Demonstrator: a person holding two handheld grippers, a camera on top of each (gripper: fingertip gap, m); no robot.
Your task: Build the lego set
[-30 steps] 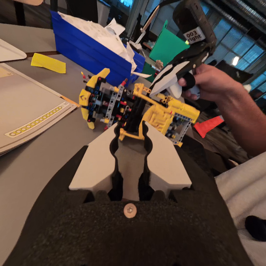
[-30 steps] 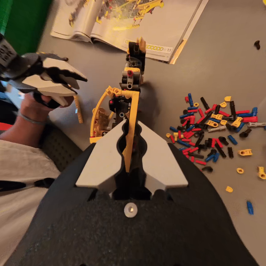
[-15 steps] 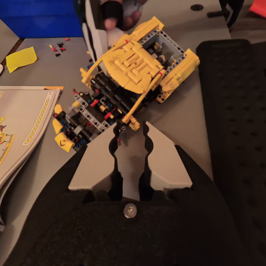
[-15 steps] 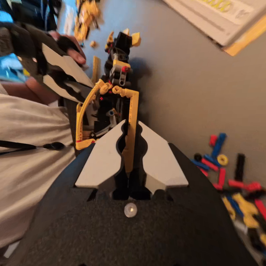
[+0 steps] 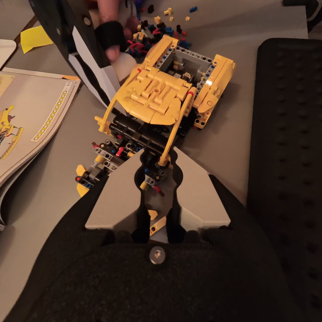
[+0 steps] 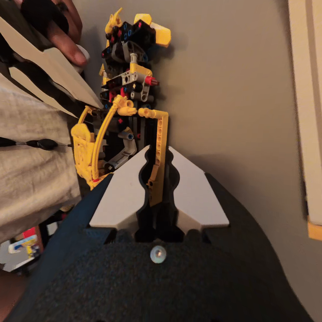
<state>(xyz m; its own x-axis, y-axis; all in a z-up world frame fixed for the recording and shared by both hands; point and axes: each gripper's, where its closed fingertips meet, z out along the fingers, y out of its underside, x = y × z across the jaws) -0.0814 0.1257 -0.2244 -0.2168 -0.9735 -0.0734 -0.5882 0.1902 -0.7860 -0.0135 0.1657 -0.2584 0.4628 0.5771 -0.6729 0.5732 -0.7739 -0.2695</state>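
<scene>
While both grippers meet, the lego model (image 5: 162,104) sits between right gripper (image 6: 158,151) fingers.

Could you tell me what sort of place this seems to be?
Probably a workshop or hobby desk: a grey table carries a half-built yellow lego model, an open instruction booklet and a pile of loose pieces.

Yellow paper scrap (image 5: 34,39) far-left on grey table (image 5: 217,148), black mat (image 5: 287,139) right

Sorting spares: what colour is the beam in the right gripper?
Yellow beam, clearest in the right wrist view.
</scene>
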